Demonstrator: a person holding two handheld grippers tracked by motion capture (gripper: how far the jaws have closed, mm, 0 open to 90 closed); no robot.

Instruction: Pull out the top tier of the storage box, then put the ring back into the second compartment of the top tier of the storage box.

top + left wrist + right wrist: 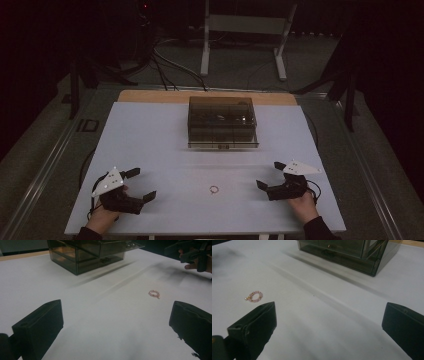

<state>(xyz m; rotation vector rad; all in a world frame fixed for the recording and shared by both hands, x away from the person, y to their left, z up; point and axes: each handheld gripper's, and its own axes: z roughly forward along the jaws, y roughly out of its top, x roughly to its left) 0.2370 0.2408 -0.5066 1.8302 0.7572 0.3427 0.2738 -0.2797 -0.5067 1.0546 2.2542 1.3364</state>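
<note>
Bracelet (214, 189) — a small ring of pink beads — lies flat on the white table (165, 135) in the high view, between our two grippers and near the table's front edge; our left gripper (141, 184) rests at the lower left and our right gripper (269, 175) at the lower right, both with jaws spread wide and holding nothing; the right one looks slightly nearer the beads; a smoky, see-through drawer box (222, 122) stands well behind. In the left gripper view, the bracelet (154, 294) sits ahead and to the right of the open jaws, well apart from them; being a loop, it has no long axis to line up with. In the right gripper view, the bracelet (254, 296) lies just beyond the left jaw — near, not touching; we judge this hand better placed to reach it.
</note>
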